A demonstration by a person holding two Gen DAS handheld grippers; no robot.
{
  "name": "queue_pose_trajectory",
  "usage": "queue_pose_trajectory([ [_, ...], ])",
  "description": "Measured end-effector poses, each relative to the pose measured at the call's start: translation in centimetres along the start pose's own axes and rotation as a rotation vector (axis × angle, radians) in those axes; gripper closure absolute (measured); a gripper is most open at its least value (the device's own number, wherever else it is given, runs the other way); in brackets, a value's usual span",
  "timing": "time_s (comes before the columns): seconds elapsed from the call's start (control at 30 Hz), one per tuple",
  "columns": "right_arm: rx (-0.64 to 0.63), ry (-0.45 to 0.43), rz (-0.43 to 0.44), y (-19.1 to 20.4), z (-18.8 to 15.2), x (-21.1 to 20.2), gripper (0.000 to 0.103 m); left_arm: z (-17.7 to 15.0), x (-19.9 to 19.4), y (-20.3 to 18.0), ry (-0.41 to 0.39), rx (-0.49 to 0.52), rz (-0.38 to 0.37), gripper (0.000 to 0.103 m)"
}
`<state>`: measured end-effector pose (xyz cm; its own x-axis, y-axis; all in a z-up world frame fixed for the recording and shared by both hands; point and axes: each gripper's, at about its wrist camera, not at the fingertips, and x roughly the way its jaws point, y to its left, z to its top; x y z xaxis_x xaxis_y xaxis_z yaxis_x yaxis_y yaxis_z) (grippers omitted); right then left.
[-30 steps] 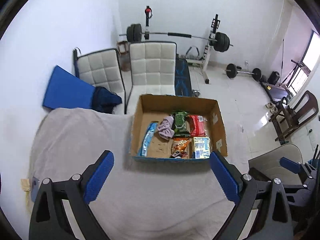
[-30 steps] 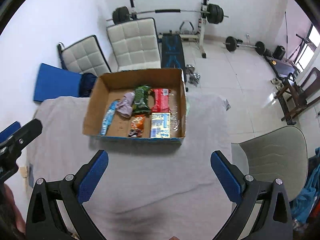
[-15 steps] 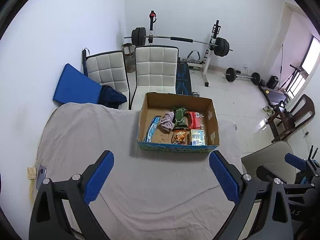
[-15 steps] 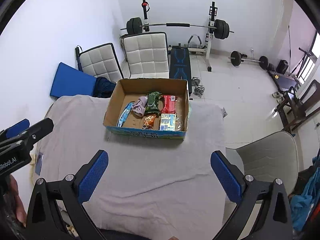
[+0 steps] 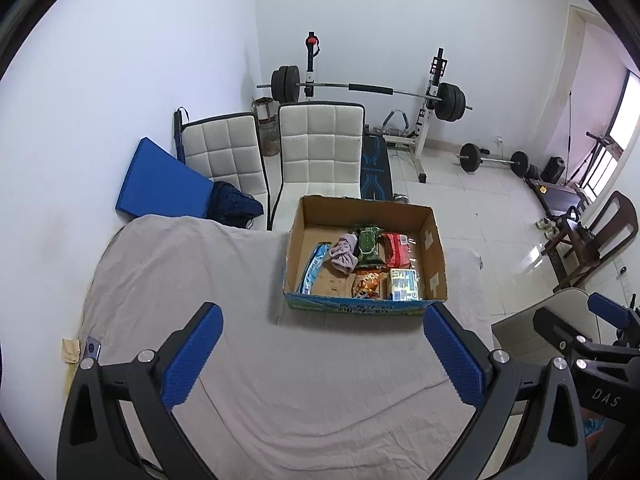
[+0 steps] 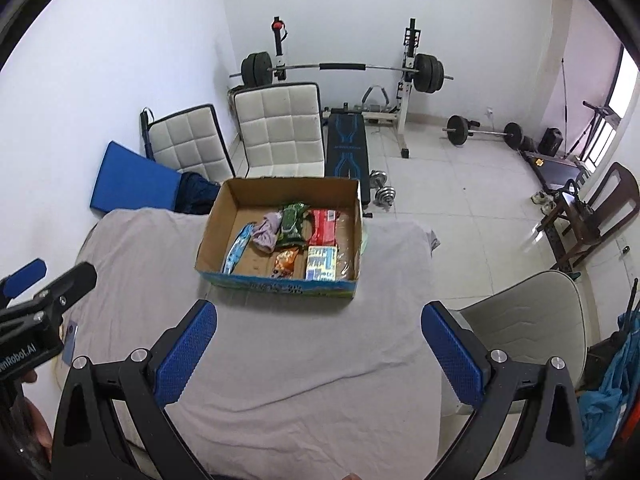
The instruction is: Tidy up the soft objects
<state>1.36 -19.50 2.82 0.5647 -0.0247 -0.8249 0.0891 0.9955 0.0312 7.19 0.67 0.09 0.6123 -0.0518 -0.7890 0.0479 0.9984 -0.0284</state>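
Note:
A cardboard box [image 5: 435, 254] [image 6: 218, 216] stands on a table with a grey cloth [image 5: 180, 280] [image 6: 280, 340]. Inside lie a crumpled pink cloth [image 5: 344, 255] [image 6: 266, 234], a green packet [image 5: 368, 245] [image 6: 293, 222], a red packet [image 5: 396, 249] [image 6: 323, 225], a blue wrapper [image 5: 312, 269] [image 6: 238, 250], an orange snack bag [image 5: 365, 283] [image 6: 285, 261] and a blue-white pack [image 5: 404, 285] [image 6: 321, 264]. My left gripper [image 5: 322, 354] is open and empty, high above the table's near part. My right gripper [image 6: 320, 354] is open and empty beside it.
Two white padded chairs [image 5: 320, 148] [image 5: 224, 152] and a blue mat [image 5: 160, 188] stand behind the table. A barbell rack [image 5: 364, 92], weights and a bench are at the back. A grey chair [image 6: 528, 312] is right of the table. A wooden chair [image 5: 592, 236] is at far right.
Both grippers have pulled back and up from the box, so it looks smaller and farther. Both stayed open and empty.

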Motion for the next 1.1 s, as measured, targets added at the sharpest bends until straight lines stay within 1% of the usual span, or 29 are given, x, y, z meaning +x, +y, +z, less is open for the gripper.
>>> queue_pose_trajectory([
  [0.2,0.005,-0.018,-0.01,-0.3,0.9,0.2,0.0,0.1,-0.2,-0.2,-0.024,0.011,0.019,0.0],
  [0.57,0.005,-0.027,-0.01,-0.9,1.3,0.3,0.0,0.3,-0.4,-0.3,-0.024,0.005,0.009,0.0],
  [1.1,0.015,-0.055,-0.027,-1.3,1.2,-0.6,0.0,0.6,-1.0,-0.6,-0.03,0.008,0.006,0.0],
])
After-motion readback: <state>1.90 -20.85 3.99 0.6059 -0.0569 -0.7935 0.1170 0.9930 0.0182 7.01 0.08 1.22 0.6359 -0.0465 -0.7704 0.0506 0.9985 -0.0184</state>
